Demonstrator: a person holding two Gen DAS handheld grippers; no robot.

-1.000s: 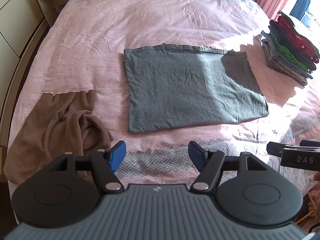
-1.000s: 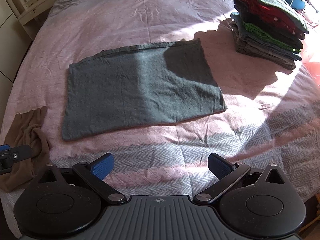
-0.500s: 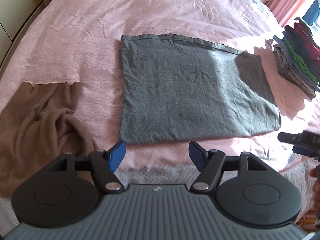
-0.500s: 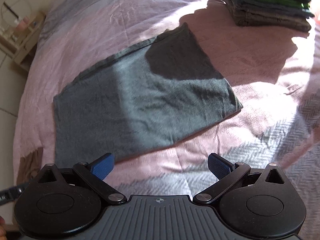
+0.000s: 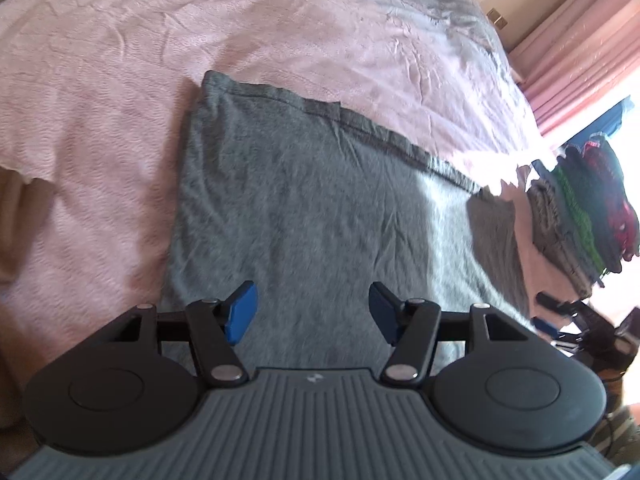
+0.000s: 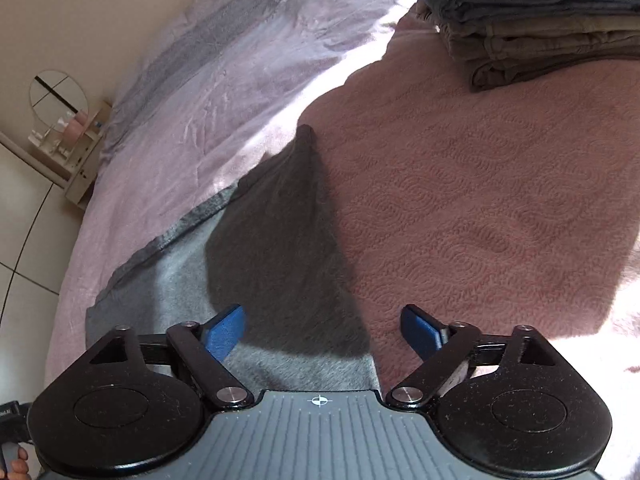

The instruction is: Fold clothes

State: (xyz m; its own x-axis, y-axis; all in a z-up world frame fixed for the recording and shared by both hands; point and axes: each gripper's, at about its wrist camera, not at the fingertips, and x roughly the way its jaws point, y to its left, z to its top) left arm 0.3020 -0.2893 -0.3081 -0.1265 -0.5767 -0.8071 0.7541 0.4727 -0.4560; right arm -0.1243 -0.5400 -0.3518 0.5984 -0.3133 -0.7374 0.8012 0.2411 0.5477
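Note:
A grey garment lies flat on the pink bedspread, folded into a rough rectangle. My left gripper hovers low over its near left part, jaws closing, with cloth below the blue pads but nothing pinched between them. In the right wrist view the same grey garment tapers away to a far corner. My right gripper hangs over its near right edge, jaws closing, pads apart and not pressing on cloth. The right gripper also shows at the right edge of the left wrist view.
A stack of folded clothes sits at the far right of the bed, also seen as a pile in the left view. A brown garment lies at the left edge. A shelf with a round mirror stands beyond the bed.
Both grippers have dropped and moved forward onto the grey garment, which now fills the near view. Both pairs of jaws have narrowed. The brown garment slid out to the left edge.

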